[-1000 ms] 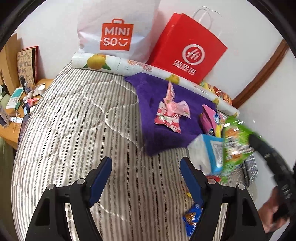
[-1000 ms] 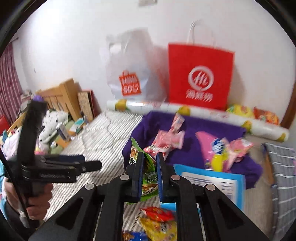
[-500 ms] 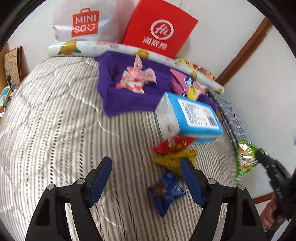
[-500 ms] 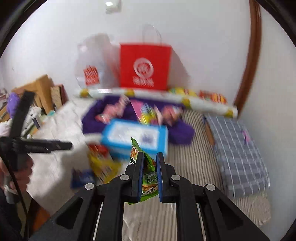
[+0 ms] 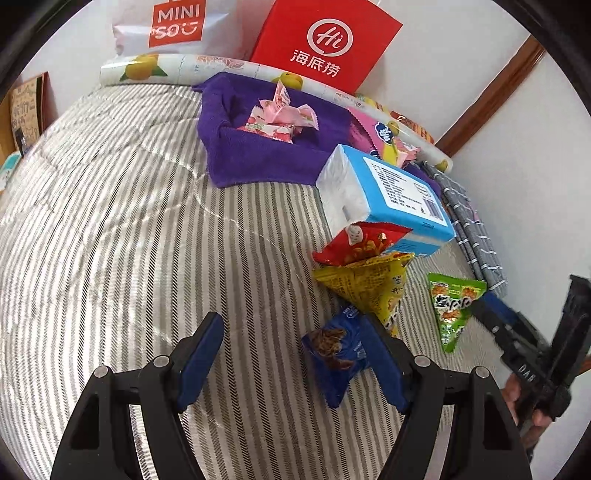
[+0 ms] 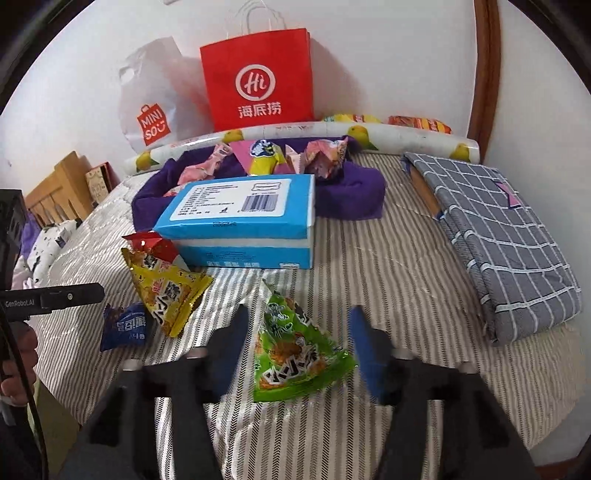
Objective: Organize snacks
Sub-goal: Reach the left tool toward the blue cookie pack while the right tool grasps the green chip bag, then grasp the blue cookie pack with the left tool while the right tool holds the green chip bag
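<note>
green pack dropped on the bed, both claws apart

right gripper (image 6: 295, 341) has just been opening its jaws, and the green pack (image 6: 295, 350) lies on the striped bed (image 6: 388, 269) between the fingers, pads off it. it's a bit apart from the other three packs: the yellow pack (image 6: 166, 291) has its top tucked under the red pack (image 6: 153, 245), which leans on the blue tissue box (image 6: 240, 221), and the blue pack (image 6: 123, 326) lies just beside the yellow one. left gripper (image 5: 291, 354) hangs over the bed with jaws wide and nothing clamped, its right finger in front of the blue pack's edge. past the box a purple towel (image 5: 258, 155) holds pink packs (image 5: 277, 118), with a red bag (image 5: 325, 44) and a white bag (image 5: 173, 26) against the wall. folded checked cloth (image 6: 498, 236) lies off on the right.
</note>
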A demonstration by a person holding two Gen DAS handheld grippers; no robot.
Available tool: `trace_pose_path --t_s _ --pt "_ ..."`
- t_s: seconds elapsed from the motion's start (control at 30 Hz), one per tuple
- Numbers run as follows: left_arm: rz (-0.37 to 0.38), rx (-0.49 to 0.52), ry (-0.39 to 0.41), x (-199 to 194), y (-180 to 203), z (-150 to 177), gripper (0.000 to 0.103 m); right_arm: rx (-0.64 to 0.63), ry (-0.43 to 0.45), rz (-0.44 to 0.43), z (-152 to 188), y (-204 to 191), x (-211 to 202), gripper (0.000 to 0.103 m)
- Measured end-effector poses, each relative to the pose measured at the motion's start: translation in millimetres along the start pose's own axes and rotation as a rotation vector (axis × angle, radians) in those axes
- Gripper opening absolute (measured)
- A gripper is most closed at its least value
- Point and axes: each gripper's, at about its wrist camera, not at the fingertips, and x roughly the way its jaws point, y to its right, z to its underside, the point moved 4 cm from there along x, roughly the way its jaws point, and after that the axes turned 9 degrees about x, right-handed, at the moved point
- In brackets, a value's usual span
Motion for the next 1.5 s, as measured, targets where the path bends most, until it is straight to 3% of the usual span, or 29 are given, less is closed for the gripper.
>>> trace_pose_path --t_s 0.13,0.27,0.33,0.37,0.6,0.87,1.07,1.13,1.2,1.5 --pt "0.023 0.001 0.009 0.1 1.4 2.7 0.074 -0.009 -0.029 -0.033 8.8 -5.4 13.9 0.068" --pt "0.022 0.015 0.005 0.5 4.3 4.6 0.074 -0.019 -0.063 0.002 16.1 -6.4 37.7 0.068" --pt "0.024 0.029 0.003 0.5 7.1 6.0 0.074 -0.031 -0.072 0.024 20.0 -6.1 46.6 0.064" --pt "0.029 0.037 0.001 1.2 8.8 6.4 0.074 -0.038 -0.068 0.038 22.3 -4.8 48.1 0.055" --pt "0.053 0.11 -0.03 14.8 29.6 13.0 0.074 -0.007 -0.03 0.014 19.3 11.1 34.3 0.051" --pt "-0.052 0.18 -0.026 27.3 51.7 12.8 0.085 0.058 0.01 0.02 18.5 37.0 13.6 0.051" --pt "-0.22 0.279 -0.024 40.9 68.7 14.7 0.086 0.084 0.021 -0.002 18.8 40.8 9.8 0.051" --pt "-0.262 0.283 -0.011 43.4 70.6 13.8 0.082 0.09 0.022 -0.007 19.9 41.2 9.5 0.051" --pt "-0.297 0.305 -0.001 42.7 69.9 13.6 0.071 0.092 0.019 -0.014 22.1 41.2 9.1 0.051" --pt "-0.284 0.336 -0.033 24.1 51.4 28.0 0.074 0.095 0.022 -0.019 29.5 44.5 3.9 0.051"
